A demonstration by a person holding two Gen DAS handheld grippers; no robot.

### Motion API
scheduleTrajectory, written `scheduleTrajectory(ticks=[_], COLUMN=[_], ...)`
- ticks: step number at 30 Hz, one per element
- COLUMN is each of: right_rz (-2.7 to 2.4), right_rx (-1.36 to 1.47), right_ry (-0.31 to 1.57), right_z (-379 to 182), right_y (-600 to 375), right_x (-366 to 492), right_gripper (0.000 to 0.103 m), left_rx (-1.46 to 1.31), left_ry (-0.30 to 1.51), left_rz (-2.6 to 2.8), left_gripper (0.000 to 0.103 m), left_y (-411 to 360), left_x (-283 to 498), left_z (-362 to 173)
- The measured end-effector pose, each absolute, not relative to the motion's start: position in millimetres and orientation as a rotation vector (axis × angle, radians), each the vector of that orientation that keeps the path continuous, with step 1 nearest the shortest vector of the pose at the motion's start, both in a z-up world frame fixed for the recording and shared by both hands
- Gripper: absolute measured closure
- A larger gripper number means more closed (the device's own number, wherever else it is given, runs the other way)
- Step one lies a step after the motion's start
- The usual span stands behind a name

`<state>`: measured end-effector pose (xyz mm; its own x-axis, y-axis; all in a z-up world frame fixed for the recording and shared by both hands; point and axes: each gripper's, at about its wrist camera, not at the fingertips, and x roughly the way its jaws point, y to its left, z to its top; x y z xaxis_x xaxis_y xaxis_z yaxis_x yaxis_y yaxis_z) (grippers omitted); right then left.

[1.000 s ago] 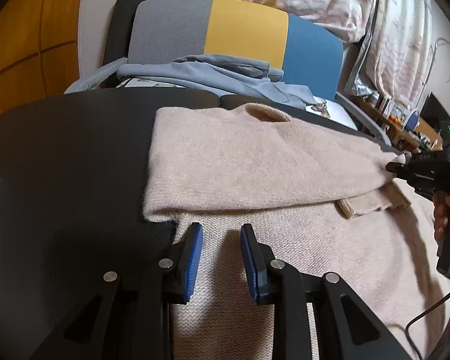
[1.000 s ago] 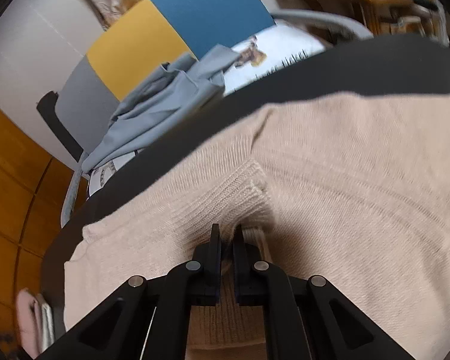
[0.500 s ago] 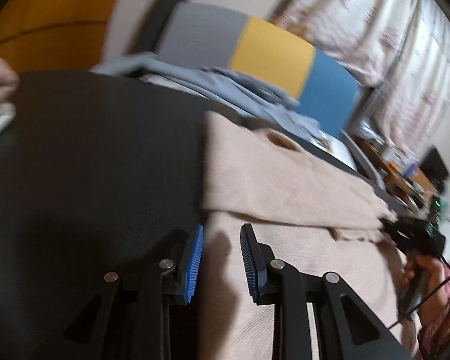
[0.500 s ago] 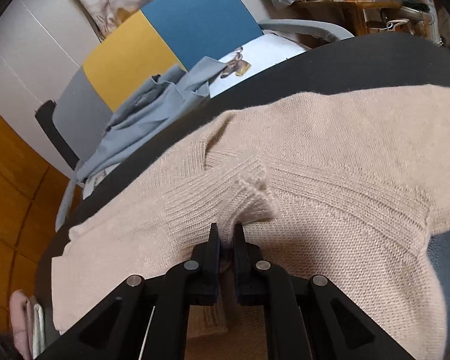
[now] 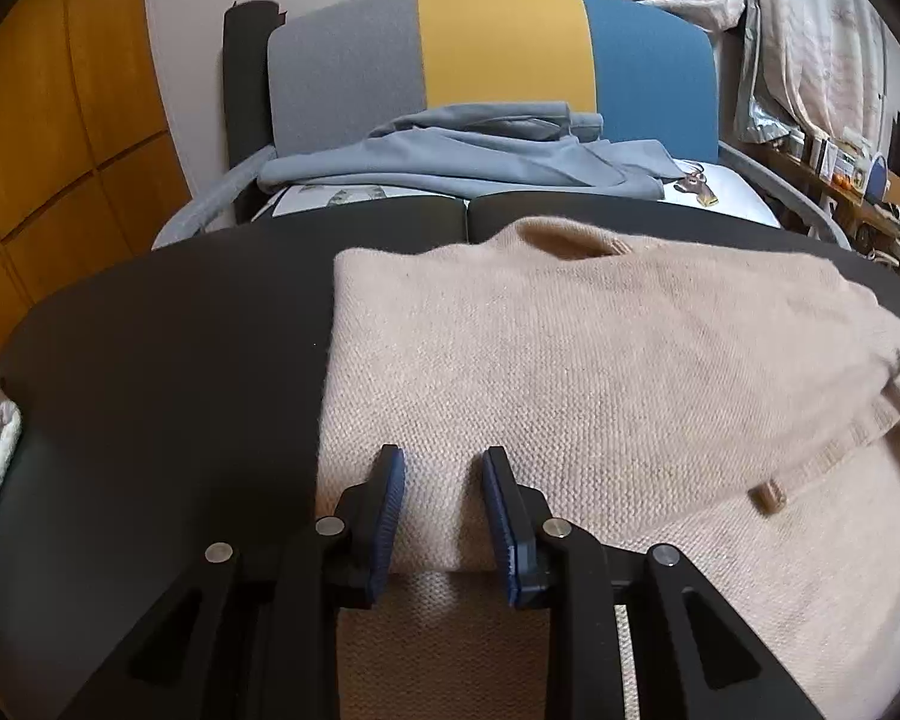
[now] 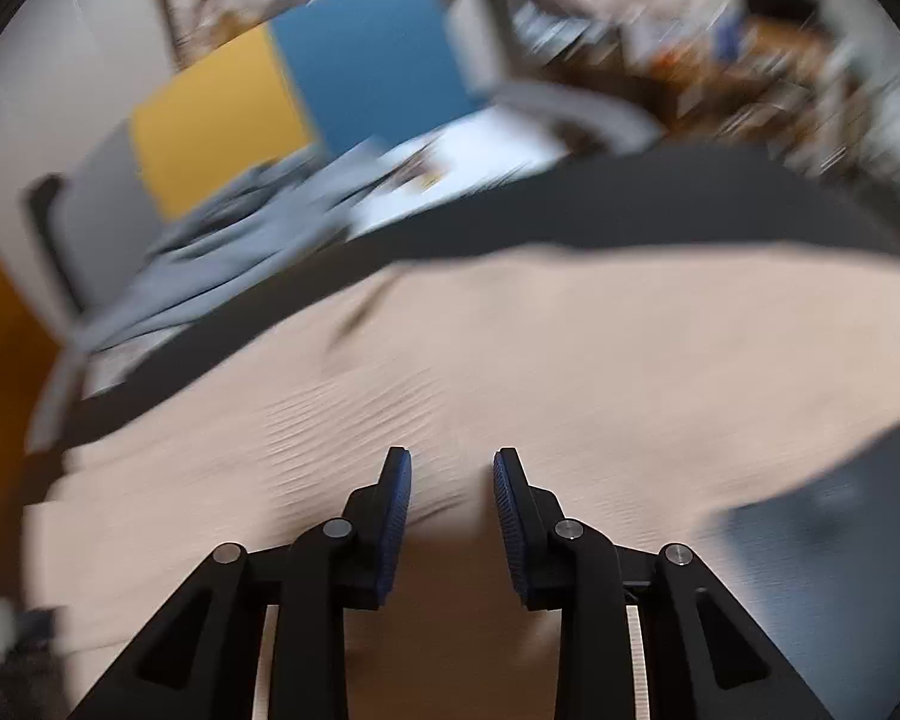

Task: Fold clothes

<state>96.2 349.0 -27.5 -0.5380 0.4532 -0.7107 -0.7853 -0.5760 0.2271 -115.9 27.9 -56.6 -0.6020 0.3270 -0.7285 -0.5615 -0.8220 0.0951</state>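
Two claws, both released. Beige sweater [image 5: 600, 372] lay spread ahead of and beneath left gripper [image 5: 441, 516] on dark table [image 5: 150, 360] — folded sleeve edge between its jaws. Right gripper [image 6: 450, 513] hovered over knit, view blurred. Best next: pinch the edge squarely, fold slowly — avoid bunching.

A grey, yellow and blue chair back [image 5: 498, 54] fills the upper centre. A grey-blue garment [image 5: 480, 150] lies on its seat; wooden panelling [image 5: 48, 132] lines the left edge.
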Motion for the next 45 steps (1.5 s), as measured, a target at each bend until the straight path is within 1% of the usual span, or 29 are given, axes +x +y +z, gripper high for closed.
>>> scheduleTrajectory(ticks=[2, 4, 7, 11, 12, 13, 14, 15, 18, 21, 24, 25, 26, 27, 30, 34, 36, 38, 40, 43, 45], right_rz=[2.171, 2.304, 2.420, 2.387, 2.360, 2.337, 2.313, 2.297, 2.328, 2.345, 2.304, 2.278, 2.223, 2.167, 1.980, 1.736, 1.632, 1.547, 1.471, 1.471, 1.476], right_rx=[-0.721, -0.741, -0.846, -1.055, -1.086, -1.060, -1.034, -1.011, -0.973, -0.874, -0.765, -0.735, -0.721, -0.707, -0.652, -0.552, -0.496, -0.406, -0.330, -0.221, -0.200], right_ry=[0.623, 0.577, 0.469, 0.416, 0.411, 0.429, 0.446, 0.469, 0.577, 0.691, 0.801, 0.832, 0.849, 0.866, 0.898, 0.976, 1.004, 1.063, 1.123, 1.166, 1.176], right_z=[-14, -6, -8, -38, -46, -49, -53, -56, -52, -40, -31, -28, -27, -27, -24, -22, -21, -21, -25, -26, -26], right_y=[343, 331, 316, 319, 322, 325, 328, 331, 340, 357, 386, 396, 411, 426, 472, 523, 537, 553, 568, 585, 594], right_x=[100, 82, 41, 4, 0, 5, 9, 14, 29, 70, 125, 145, 171, 197, 276, 376, 412, 451, 479, 498, 500], right_gripper=[0.073, 0.073, 0.073, 0.074, 0.078, 0.077, 0.064, 0.062, 0.061, 0.059, 0.059, 0.057, 0.052, 0.050, 0.049, 0.049, 0.049, 0.047, 0.046, 0.046, 0.047], left_rx=[-0.985, -0.966, -0.952, -0.972, -0.976, -0.974, -0.971, -0.966, -0.963, -0.971, -0.974, -0.972, -0.969, -0.965, -0.955, -0.956, -0.958, -0.959, -0.959, -0.960, -0.959], left_ry=[0.491, 0.558, 0.592, 0.509, 0.492, 0.497, 0.510, 0.527, 0.536, 0.493, 0.468, 0.475, 0.485, 0.498, 0.535, 0.528, 0.519, 0.512, 0.510, 0.505, 0.507], left_rz=[2.414, 2.432, 2.441, 2.416, 2.411, 2.411, 2.414, 2.418, 2.420, 2.407, 2.401, 2.403, 2.407, 2.411, 2.423, 2.422, 2.420, 2.420, 2.420, 2.419, 2.420], left_gripper=[0.076, 0.076, 0.076, 0.076, 0.076, 0.076, 0.076, 0.076, 0.076, 0.076, 0.076, 0.076, 0.076, 0.076, 0.076, 0.076, 0.076, 0.076, 0.076, 0.076, 0.076], left_y=[33, 38, 39, 31, 30, 31, 32, 33, 34, 29, 28, 29, 30, 31, 35, 34, 34, 33, 33, 33, 33], left_x=[-111, -109, -107, -112, -114, -114, -114, -113, -113, -115, -116, -116, -115, -114, -112, -112, -113, -113, -113, -113, -113], left_z=[-57, -59, -62, -60, -60, -61, -61, -62, -61, -60, -60, -61, -61, -62, -63, -63, -63, -63, -63, -63, -63])
